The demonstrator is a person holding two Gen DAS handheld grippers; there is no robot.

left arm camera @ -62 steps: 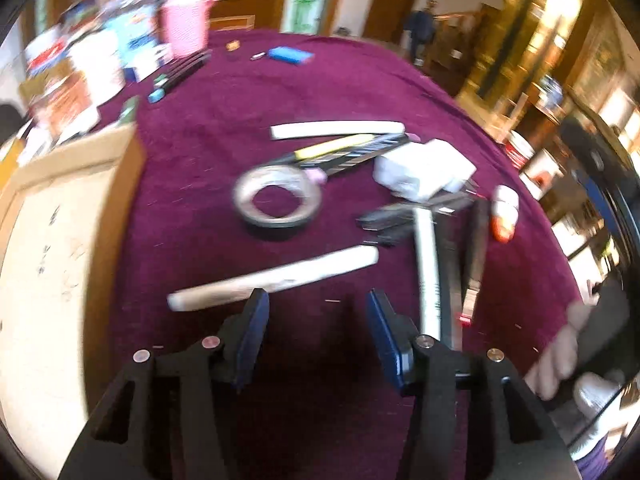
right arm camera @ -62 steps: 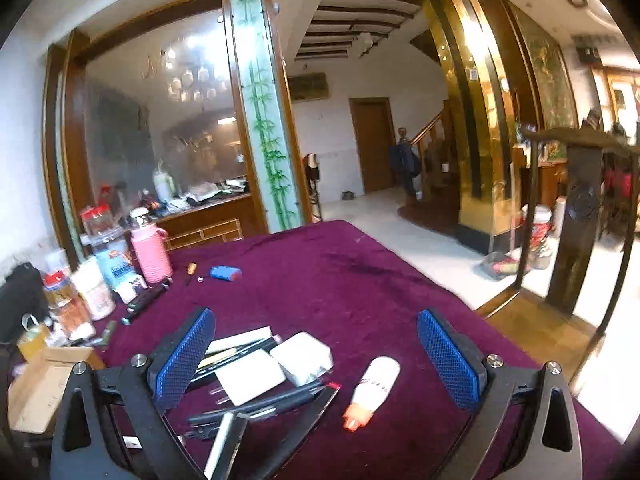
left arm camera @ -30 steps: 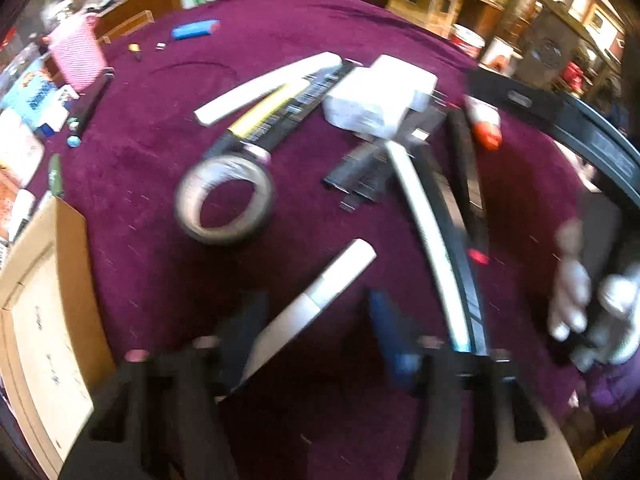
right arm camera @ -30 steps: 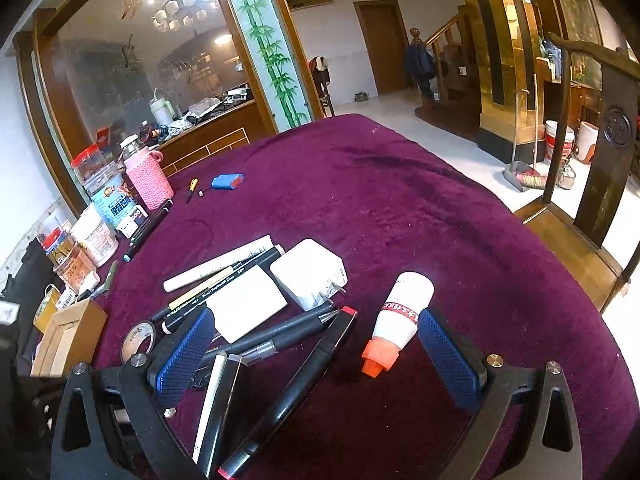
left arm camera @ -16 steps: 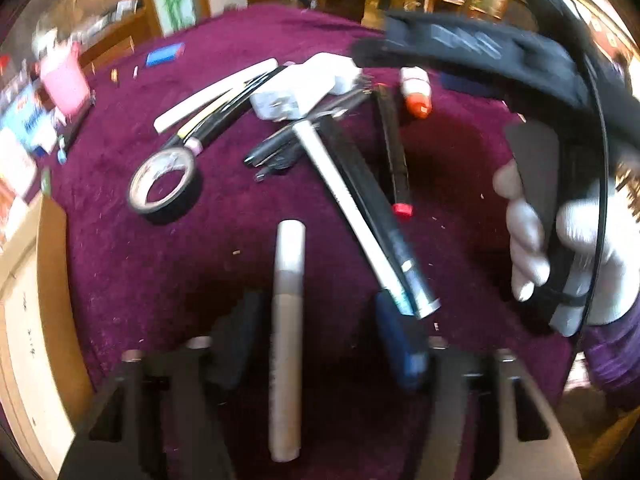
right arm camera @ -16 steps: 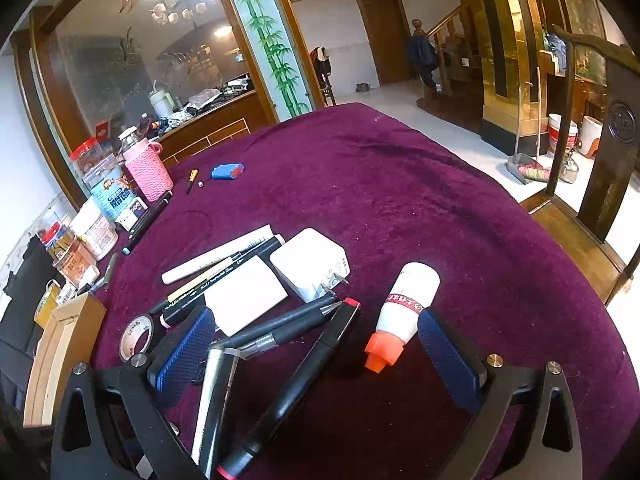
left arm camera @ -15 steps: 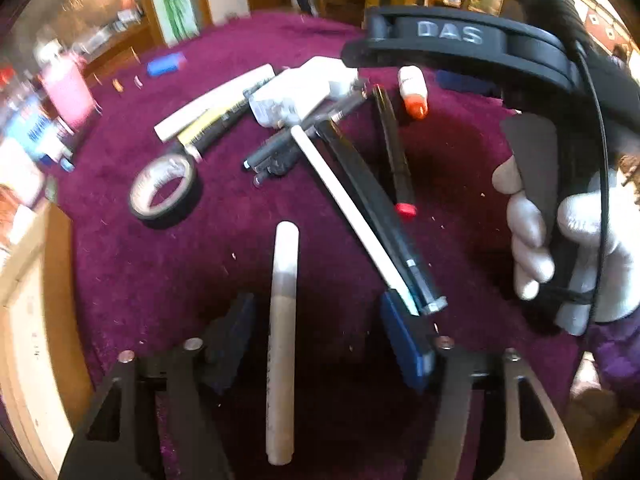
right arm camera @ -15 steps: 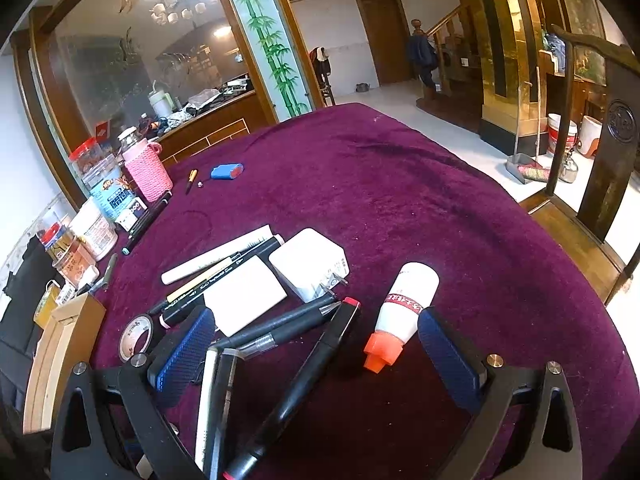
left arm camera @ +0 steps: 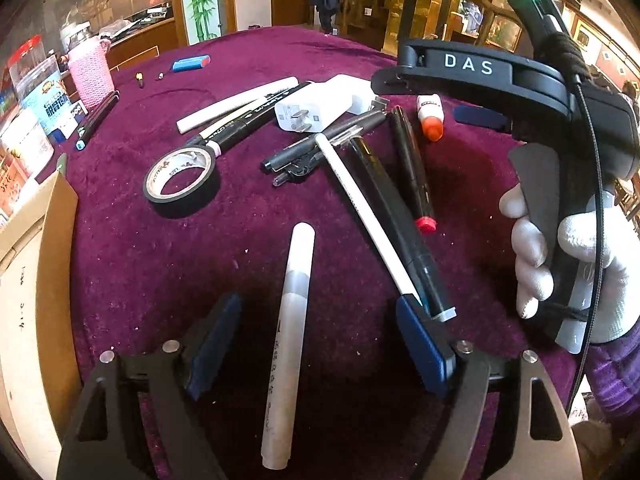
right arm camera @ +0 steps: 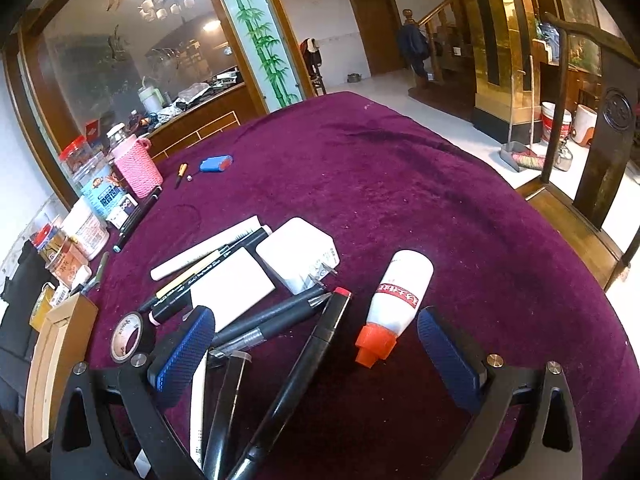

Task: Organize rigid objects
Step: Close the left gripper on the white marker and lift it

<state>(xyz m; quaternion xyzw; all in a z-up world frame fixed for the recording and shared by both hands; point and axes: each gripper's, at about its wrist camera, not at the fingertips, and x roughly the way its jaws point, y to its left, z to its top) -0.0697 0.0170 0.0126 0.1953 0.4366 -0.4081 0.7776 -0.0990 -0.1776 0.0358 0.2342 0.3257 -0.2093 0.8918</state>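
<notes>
A white marker lies flat on the purple cloth between the fingers of my left gripper. The jaws are opening and the pads stand clear of it on both sides. Just right of it lies a bundle of pens: a thin white pen, a long black marker and a red-capped black marker. My right gripper hovers wide open over the pens' far ends and an orange-capped glue bottle, gripping nothing. A gloved hand holds it.
A black tape roll, a white charger and more markers lie beyond. An open cardboard box stands at the left. A pink cup, jars and a blue lighter line the far edge.
My left gripper carried the white marker toward the pen bundle, set it on the cloth and spread its jaws off it. The right gripper has stayed still and open.
</notes>
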